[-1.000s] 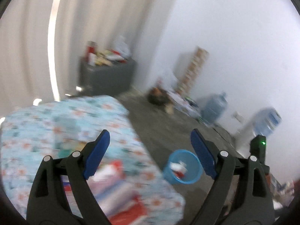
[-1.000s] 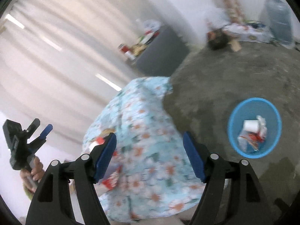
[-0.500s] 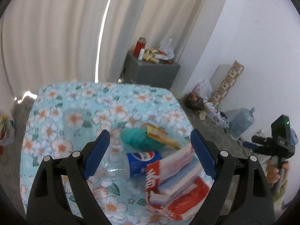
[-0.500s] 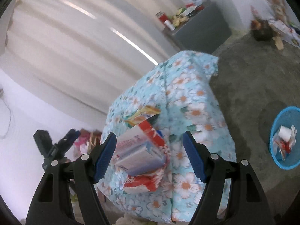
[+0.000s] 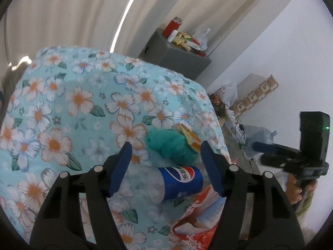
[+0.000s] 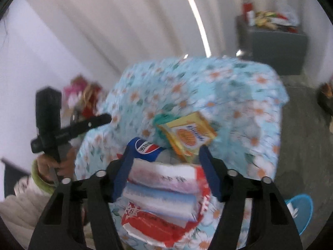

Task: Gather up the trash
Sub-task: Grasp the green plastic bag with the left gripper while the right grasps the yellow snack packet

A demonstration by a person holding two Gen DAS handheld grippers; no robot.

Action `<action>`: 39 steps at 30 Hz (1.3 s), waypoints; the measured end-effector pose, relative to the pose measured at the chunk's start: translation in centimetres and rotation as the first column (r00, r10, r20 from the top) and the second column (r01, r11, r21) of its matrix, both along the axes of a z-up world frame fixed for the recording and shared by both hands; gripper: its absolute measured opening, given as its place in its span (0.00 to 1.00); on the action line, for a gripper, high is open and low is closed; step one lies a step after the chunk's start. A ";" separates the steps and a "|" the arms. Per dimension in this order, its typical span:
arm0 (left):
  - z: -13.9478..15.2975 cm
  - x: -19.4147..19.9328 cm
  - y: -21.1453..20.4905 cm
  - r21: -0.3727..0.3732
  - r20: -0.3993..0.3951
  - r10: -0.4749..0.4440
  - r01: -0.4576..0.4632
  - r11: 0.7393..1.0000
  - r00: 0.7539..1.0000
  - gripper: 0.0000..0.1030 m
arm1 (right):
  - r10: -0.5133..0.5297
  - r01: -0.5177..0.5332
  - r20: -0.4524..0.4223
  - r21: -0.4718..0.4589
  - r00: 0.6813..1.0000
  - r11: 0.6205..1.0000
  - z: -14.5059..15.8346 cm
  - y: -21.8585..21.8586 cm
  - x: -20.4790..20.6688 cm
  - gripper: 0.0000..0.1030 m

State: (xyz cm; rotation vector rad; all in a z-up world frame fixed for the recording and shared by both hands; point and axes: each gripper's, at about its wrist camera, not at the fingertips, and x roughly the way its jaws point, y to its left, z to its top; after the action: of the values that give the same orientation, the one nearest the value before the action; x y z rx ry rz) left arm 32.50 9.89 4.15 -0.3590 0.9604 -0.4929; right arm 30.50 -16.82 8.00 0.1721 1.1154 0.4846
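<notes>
blue pads of the left gripper bracket a clear plastic bottle with a blue cola label, lying on its side on the flowered tablecloth; the jaws are closing, set partway in, with the bottle between them but the pads not yet pressing on it as far as the view shows. it points down at a slant, likely so the fingers can straddle the bottle across its width. the right gripper hangs over a red and white pack of tissues, its jaws also closing with the pack between them and a sliver of gap on each side, so nothing looks gripped yet. just beyond lie a yellow snack wrapper resting partly on a teal mesh sponge, all bunched at the table's near corner, probably piled for easy reach. a blue basket stands on the floor beside the table, at the right wrist view's lower right edge; something white shows inside it, the rest is cut off. the trash on the table has not been moved to it. a grey cabinet by the curtain carries a red jar and loose packets.
</notes>
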 end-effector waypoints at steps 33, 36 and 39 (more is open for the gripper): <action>-8.2 9.5 -5.5 -0.088 -0.453 -0.067 0.030 0.996 0.889 0.59 | -0.159 0.160 -0.071 0.010 0.985 0.987 -5.1 -1.4 3.7 0.11; -8.7 10.0 -5.6 -0.086 -0.479 -0.050 0.010 0.996 0.876 0.59 | -0.188 0.193 -0.080 0.062 0.979 0.979 -5.2 -2.8 3.3 0.11; -9.4 10.5 -5.7 -0.090 -0.515 -0.035 -0.013 0.996 0.856 0.59 | -0.206 0.212 -0.084 0.083 0.975 0.974 -5.3 -3.4 3.0 0.11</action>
State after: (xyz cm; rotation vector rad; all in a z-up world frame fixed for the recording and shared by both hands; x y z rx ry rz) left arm 43.02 4.18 -5.22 -0.5871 1.4681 -0.4586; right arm 33.50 -20.22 2.70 0.3870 1.1339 0.3431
